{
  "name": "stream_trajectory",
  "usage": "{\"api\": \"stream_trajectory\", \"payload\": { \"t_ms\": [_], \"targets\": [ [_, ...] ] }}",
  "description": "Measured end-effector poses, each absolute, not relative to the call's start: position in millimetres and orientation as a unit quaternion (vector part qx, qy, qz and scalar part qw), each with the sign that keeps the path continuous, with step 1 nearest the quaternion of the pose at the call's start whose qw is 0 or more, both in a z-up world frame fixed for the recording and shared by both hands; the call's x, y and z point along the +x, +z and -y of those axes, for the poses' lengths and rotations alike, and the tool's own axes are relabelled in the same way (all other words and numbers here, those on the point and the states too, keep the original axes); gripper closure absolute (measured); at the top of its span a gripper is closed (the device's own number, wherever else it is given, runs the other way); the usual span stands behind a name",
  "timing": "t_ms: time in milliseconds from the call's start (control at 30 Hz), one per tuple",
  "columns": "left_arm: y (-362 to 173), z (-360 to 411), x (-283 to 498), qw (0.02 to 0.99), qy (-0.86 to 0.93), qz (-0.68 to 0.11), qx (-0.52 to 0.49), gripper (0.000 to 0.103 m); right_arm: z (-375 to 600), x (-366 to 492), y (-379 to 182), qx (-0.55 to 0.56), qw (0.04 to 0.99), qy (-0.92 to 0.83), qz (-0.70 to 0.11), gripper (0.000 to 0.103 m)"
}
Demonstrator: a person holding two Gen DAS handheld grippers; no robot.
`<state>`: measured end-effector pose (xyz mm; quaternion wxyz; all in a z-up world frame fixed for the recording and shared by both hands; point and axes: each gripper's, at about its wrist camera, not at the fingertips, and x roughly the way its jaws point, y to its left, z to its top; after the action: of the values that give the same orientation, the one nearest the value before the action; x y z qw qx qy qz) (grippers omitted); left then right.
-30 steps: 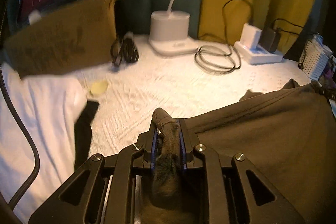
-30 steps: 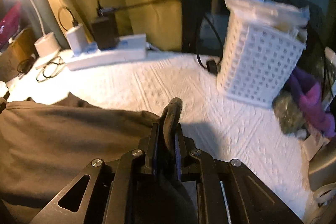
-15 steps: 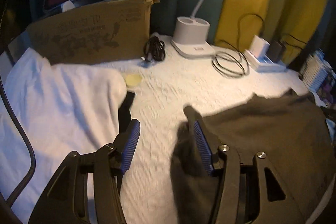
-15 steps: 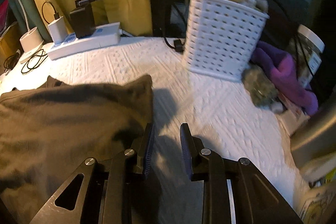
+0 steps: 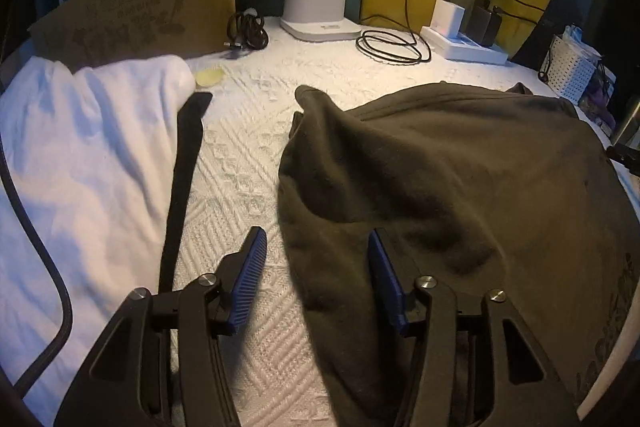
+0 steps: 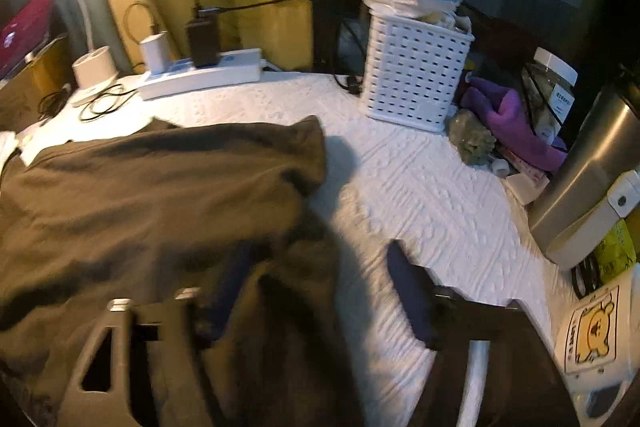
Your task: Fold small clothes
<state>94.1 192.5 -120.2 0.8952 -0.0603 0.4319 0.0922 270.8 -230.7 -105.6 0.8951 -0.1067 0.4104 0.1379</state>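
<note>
From the left wrist camera, we see our left gripper [image 5: 316, 275] spread wide and holding nothing, its right finger resting at the near edge of a dark brown shirt [image 5: 460, 179] that lies heaped on the white bedspread [image 5: 244, 155]. We judge one fold is laid and the next needs a fresh pinch on a shirt edge. A white garment [image 5: 84, 147] with a black strap [image 5: 184, 167] lies just to the left; a lamp base [image 5: 316, 7], a coiled cable [image 5: 392, 47] and a cardboard box [image 5: 140, 15] sit well behind

From the right wrist camera, blurred, our right gripper [image 6: 320, 291] also gapes wide, gripping nothing, with shirt cloth bunched between its fingers. A white basket [image 6: 412, 79], a power strip [image 6: 204, 75], purple cloth [image 6: 508, 119] and a metal flask [image 6: 592, 171] crowd the right side, so folds should stay central
</note>
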Motion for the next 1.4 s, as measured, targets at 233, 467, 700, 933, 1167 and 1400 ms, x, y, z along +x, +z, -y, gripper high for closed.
{"api": "stream_trajectory", "payload": {
  "t_ms": [233,467,700,933,1167,1400],
  "targets": [
    [-116,-199,77,0.89,0.145,-0.43,-0.038,0.099,227,253,-125,-0.116,0.887,0.137,-0.425,0.028],
    [-105,-223,66,0.885,0.173,-0.424,-0.079,0.098,232,254,-131,-0.102,0.885,0.137,-0.433,0.027],
    [-92,-227,112,0.902,0.163,-0.395,-0.053,0.095,236,255,-132,-0.09,0.884,0.14,-0.437,0.027],
    [-106,-213,149,0.898,0.115,-0.424,-0.036,0.06,236,256,-133,-0.084,0.884,0.138,-0.439,0.026],
    [-116,-204,154,0.897,0.097,-0.432,-0.001,0.059,238,258,-134,-0.079,0.883,0.137,-0.443,0.025],
    [-116,-192,155,0.901,0.057,-0.43,0.02,0.101,239,258,-135,-0.075,0.882,0.138,-0.444,0.025]
  ]
}}
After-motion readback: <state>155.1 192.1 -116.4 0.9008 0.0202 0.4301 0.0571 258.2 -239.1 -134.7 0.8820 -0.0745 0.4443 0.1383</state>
